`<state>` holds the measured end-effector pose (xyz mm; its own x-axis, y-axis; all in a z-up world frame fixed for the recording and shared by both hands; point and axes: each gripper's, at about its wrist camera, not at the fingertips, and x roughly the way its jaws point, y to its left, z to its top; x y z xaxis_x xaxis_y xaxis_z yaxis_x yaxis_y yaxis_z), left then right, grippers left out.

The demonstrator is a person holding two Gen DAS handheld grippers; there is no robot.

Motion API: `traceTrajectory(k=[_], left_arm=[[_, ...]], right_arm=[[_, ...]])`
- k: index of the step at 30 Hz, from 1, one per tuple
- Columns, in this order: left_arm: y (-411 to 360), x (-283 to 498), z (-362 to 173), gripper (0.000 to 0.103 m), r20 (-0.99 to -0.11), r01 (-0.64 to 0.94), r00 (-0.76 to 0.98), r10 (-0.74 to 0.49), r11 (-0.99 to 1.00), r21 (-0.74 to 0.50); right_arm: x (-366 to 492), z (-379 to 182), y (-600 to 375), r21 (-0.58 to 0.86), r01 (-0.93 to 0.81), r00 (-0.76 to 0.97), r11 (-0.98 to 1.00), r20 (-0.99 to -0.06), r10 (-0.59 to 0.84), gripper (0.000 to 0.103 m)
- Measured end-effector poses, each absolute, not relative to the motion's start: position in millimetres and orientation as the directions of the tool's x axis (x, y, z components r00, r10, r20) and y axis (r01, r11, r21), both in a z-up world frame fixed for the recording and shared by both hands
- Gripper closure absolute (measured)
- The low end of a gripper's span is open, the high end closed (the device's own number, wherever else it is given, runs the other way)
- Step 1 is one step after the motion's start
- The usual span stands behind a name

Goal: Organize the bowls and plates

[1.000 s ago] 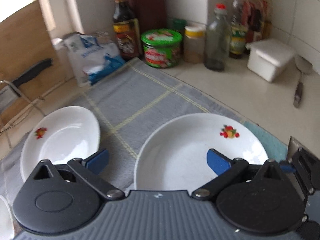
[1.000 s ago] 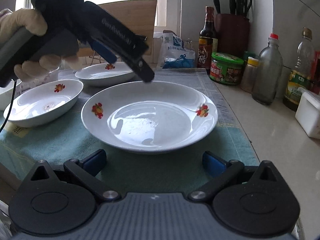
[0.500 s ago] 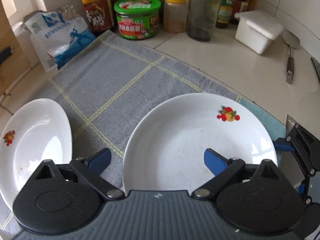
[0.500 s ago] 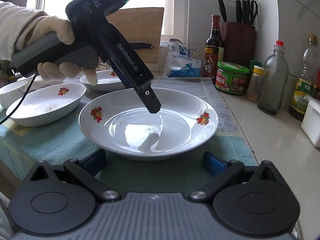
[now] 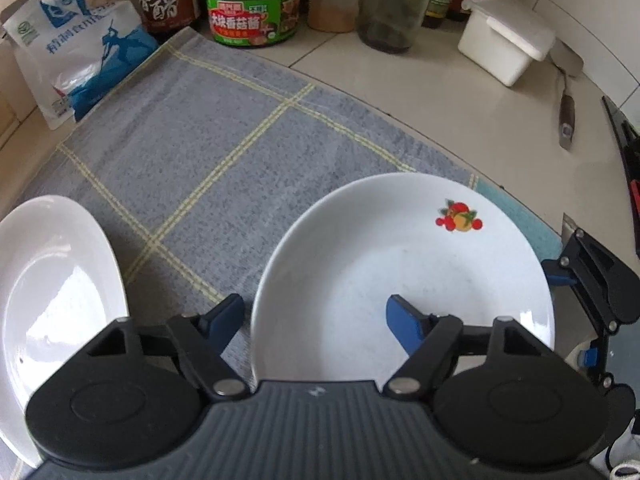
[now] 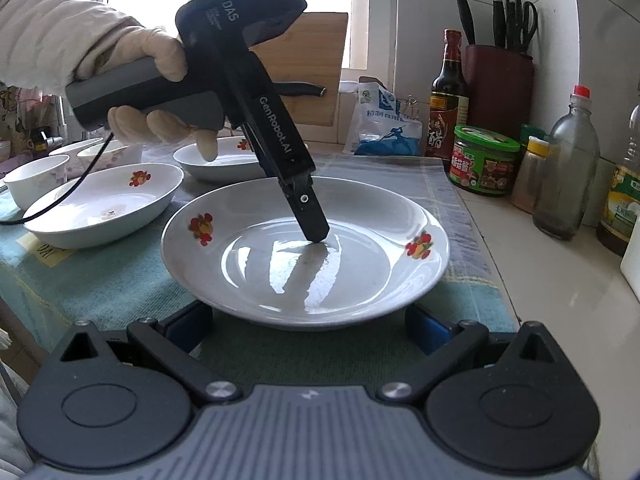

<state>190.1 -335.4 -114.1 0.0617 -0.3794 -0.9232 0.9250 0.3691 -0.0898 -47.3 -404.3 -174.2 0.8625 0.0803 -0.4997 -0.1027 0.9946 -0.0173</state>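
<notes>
A large white plate (image 5: 400, 264) with fruit prints lies on the towel, seen also in the right wrist view (image 6: 304, 248). My left gripper (image 5: 314, 318) points steeply down over its rim and its jaws are closing. One blue pad (image 5: 224, 316) hangs outside the rim, the other pad (image 5: 404, 320) inside the plate, neither pressing on it. From the right wrist, one left fingertip (image 6: 316, 234) touches the plate's inner floor. My right gripper (image 6: 308, 328) stands open at the plate's near edge, its fingers low on either side.
A second white plate (image 5: 52, 288) lies to the left. Two more dishes (image 6: 100, 208) (image 6: 224, 160) and small bowls (image 6: 36, 180) sit beyond. Bottles, a green jar (image 5: 252, 4), a salt bag (image 5: 80, 52), a white box (image 5: 504, 36) and a knife block (image 6: 500, 88) line the wall.
My left gripper has come down over the large plate and tipped steeper, and its jaws have narrowed around the rim. The right gripper has stayed where it was.
</notes>
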Motion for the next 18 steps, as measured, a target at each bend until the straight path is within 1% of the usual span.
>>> traceTrajectory(k=[4, 6, 7, 9, 14, 18], left_arm=[[-339.9, 195.6, -112.3, 0.028, -0.927, 0.93, 0.021, -0.373, 0.348, -0.12], [-342.1, 195.3, -110.9, 0.028, -0.926, 0.934, -0.03, -0.378, 0.319, -0.161], [-343.6, 194.9, -110.1, 0.026, -0.925, 0.935, -0.047, -0.377, 0.31, -0.174], [-345.2, 196.0, -110.8, 0.027, -0.928, 0.94, -0.06, -0.367, 0.293, -0.176], [-345.0, 205.9, -110.0, 0.026, -0.92, 0.941, -0.149, -0.361, 0.233, -0.244], [-349.5, 209.9, -110.7, 0.021, -0.916, 0.936, -0.202, -0.346, 0.208, -0.285]], right_arm=[[-46.4, -173.6, -404.0, -0.023, -0.109, 0.86, 0.994, -0.504, 0.083, 0.0], [-46.0, -173.5, -404.0, -0.027, -0.11, 0.86, 0.994, -0.504, 0.082, 0.0], [-45.8, -173.4, -403.4, -0.032, -0.112, 0.86, 0.993, -0.504, 0.081, 0.0], [-45.9, -173.7, -403.5, -0.031, -0.112, 0.861, 0.993, -0.503, 0.082, 0.0], [-45.8, -175.1, -404.8, -0.025, -0.119, 0.862, 0.993, -0.499, 0.091, 0.0], [-43.9, -174.2, -405.7, -0.022, -0.126, 0.857, 0.992, -0.506, 0.097, 0.0]])
